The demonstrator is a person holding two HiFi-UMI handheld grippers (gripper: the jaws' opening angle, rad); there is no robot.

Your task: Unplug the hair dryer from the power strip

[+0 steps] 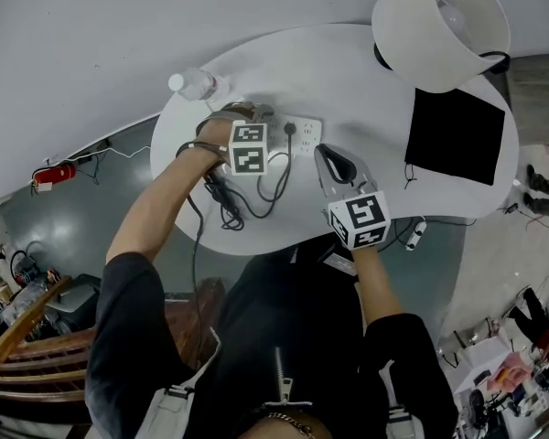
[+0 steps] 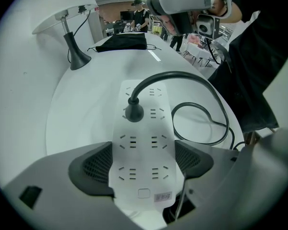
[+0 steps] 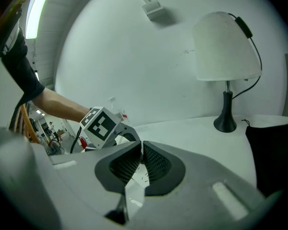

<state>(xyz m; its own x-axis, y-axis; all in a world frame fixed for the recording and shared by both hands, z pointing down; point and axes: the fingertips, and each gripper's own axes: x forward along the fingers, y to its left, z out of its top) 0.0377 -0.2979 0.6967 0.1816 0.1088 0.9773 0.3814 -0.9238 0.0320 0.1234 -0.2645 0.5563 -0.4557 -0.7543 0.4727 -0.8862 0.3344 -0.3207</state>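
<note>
1. My left gripper sits low over the near end of the white power strip. Its fingers are spread to the strip's width and pressed against its two long sides, so the strip is clamped between them.
2. The strip lies flat on the white counter. One black plug stands seated in a socket further along it, past my left fingers and not touching them.
3. The black cord rises from that plug, arcs over to the side and drops into a loose loop on the counter beside the strip.
4. My right gripper is held in the air just beside the strip. Its fingers are together with only a sliver between the pads — nothing is between them. It touches neither the plug nor the cord.
5. Elsewhere on the counter are a white-shaded lamp on a black base at the far right, a black cloth near it, and a clear bottle at the far left edge — all well apart from the strip.
</note>
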